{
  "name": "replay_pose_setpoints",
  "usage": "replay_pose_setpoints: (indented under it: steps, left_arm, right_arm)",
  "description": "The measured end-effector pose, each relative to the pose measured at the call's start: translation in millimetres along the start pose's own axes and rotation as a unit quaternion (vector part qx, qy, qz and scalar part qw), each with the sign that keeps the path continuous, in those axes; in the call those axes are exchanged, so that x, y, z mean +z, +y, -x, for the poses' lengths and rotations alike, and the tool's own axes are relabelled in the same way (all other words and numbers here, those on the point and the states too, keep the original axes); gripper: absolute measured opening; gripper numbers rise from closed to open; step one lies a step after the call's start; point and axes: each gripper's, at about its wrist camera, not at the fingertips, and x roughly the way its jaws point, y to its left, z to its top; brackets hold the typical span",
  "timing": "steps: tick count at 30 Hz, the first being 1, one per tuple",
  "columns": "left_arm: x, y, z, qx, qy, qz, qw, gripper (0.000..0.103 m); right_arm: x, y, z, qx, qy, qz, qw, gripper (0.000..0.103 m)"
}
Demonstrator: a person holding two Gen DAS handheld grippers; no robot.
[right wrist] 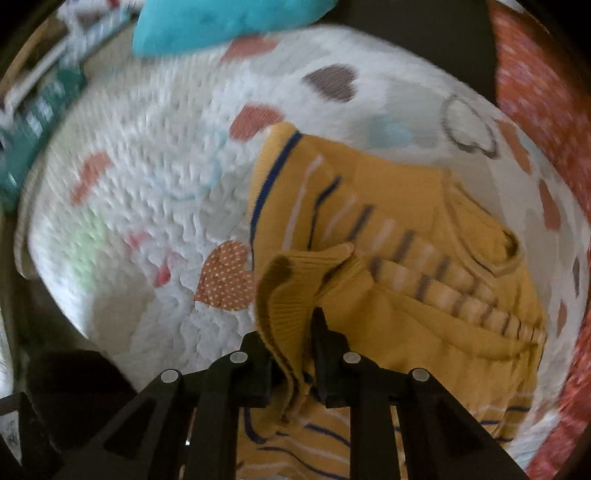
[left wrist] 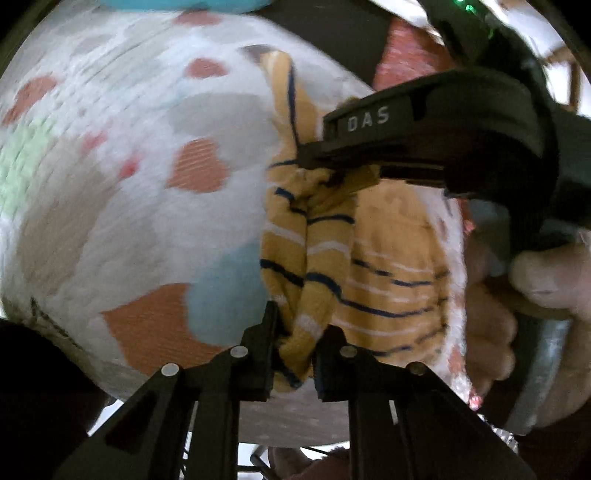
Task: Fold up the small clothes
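Two grippers have hold of one small garment, a mustard-yellow striped knit top that lies on a white blanket with coloured hearts. Seen from the left wrist, the left gripper has its fingers clenched on a bunched fold of the striped fabric, which rises up between them. Seen from the right wrist, the right gripper is likewise clamped on a ribbed edge of the same top, probably a cuff or hem, though the blur makes it hard to say which.

As for progress, the fold looks barely begun: the top is rumpled, one part is lifted and doubled over the body, and no neat rectangle has formed. My judgement is that the sides still need to be brought in, the cloth smoothed, and the final fold made. Whether other clothes wait nearby I cannot tell; a turquoise soft item and a red patterned fabric sit at the blanket's edges.

Only one piece of writing reads clearly: the letters "DAS" on the right gripper's black body in the left wrist view. A person's hand grips its handle.
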Motion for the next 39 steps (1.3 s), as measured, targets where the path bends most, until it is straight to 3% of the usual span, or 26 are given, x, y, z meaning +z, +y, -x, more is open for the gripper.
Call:
replay_pose_setpoints:
  steps: [8, 12, 16, 19, 23, 26, 30, 32, 35, 39]
  left_arm:
    - [-7.0, -127.9, -36.5, -0.003, 0.044, -0.114, 0.9925, 0.015]
    - [-21.9, -172.3, -69.9, 0.001, 0.075, -0.161, 0.9842, 0.015]
    - [-34.9, -195.9, -83.5, -0.007, 0.099, -0.174, 0.9797, 0.018]
    - [-47.8, -186.6, -65.9, -0.013, 0.106, -0.184, 0.9771, 0.028]
    - [-45.6, -168.6, -49.3, -0.009, 0.1, -0.162, 0.9816, 0.042]
    - [-38.3, -148.8, -35.8, 0.009, 0.09, -0.127, 0.9878, 0.045]
    - [-31.9, -114.6, -33.1, 0.038, 0.076, -0.096, 0.9918, 0.045]
    - [-35.1, -106.3, -31.3, 0.047, 0.07, -0.088, 0.9925, 0.045]
    - [-36.3, -102.6, -35.9, 0.045, 0.077, -0.085, 0.9924, 0.045]
    - [-40.9, -109.7, -49.7, 0.05, 0.082, -0.101, 0.9903, 0.045]
  right_arm:
    - [-65.0, -129.6, 68.1, 0.047, -0.081, -0.125, 0.988, 0.018]
    - [-105.0, -195.4, 67.9, 0.056, -0.091, -0.197, 0.975, 0.018]
    - [-144.7, -251.2, 53.2, 0.065, -0.088, -0.257, 0.96, 0.018]
    - [-164.1, -269.3, 36.4, 0.07, -0.084, -0.281, 0.953, 0.018]
    - [-174.9, -279.0, 24.3, 0.091, -0.091, -0.299, 0.946, 0.02]
    - [-179.4, -284.9, 26.4, 0.085, -0.098, -0.3, 0.945, 0.03]
    - [-195.1, -294.3, 51.1, 0.057, -0.136, -0.312, 0.938, 0.031]
    - [-202.9, -295.4, 64.3, 0.067, -0.157, -0.315, 0.934, 0.031]
    - [-214.7, -294.2, 81.7, 0.112, -0.199, -0.315, 0.921, 0.032]
    - [-224.1, -268.6, 87.3, 0.257, -0.236, -0.3, 0.888, 0.032]
